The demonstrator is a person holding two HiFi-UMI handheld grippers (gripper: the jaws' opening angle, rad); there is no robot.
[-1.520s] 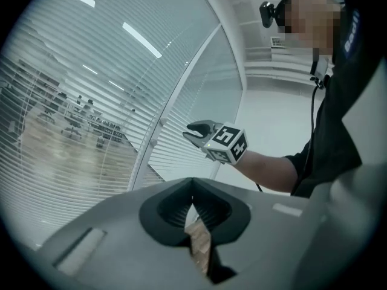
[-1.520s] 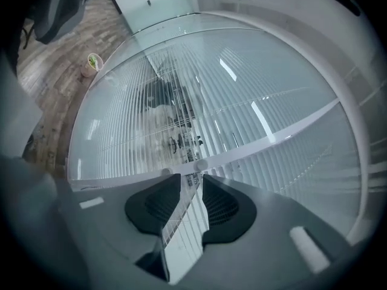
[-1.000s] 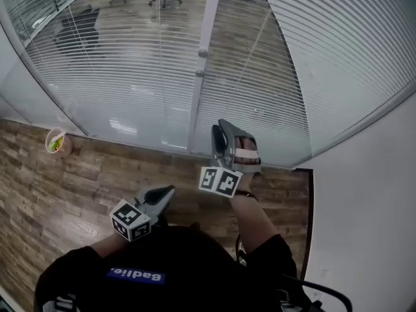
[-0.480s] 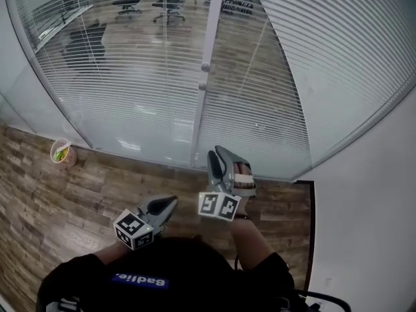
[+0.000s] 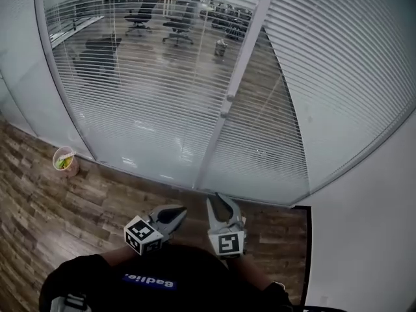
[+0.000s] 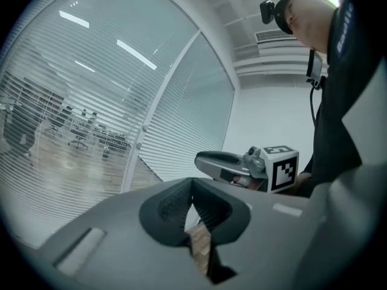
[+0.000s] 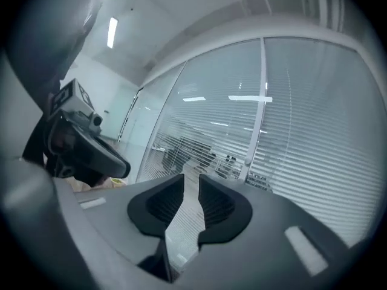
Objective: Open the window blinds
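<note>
The white slatted blinds (image 5: 162, 90) hang behind a glass wall, and their slats stand tilted so that an office shows through. A white upright post (image 5: 229, 106) divides the glass and carries two small knobs (image 5: 230, 98). Both grippers are low in the head view, close to my body and well short of the glass. My left gripper (image 5: 174, 213) is shut, its tips touching with nothing between them (image 6: 192, 181). My right gripper (image 5: 221, 207) points at the blinds. Its jaws (image 7: 191, 183) are closing, with a narrow gap left and nothing in it.
A paper cup (image 5: 65, 162) with green contents stands on the wooden floor (image 5: 39, 207) at the left, near the glass. A plain white wall (image 5: 377, 226) closes the right side. Office chairs (image 5: 140, 15) stand beyond the glass.
Both grippers have dropped lower in the head view, nearer my body. The right gripper has rolled, so its marker cube now faces the camera, and its jaws have narrowed. More of the office shows.
</note>
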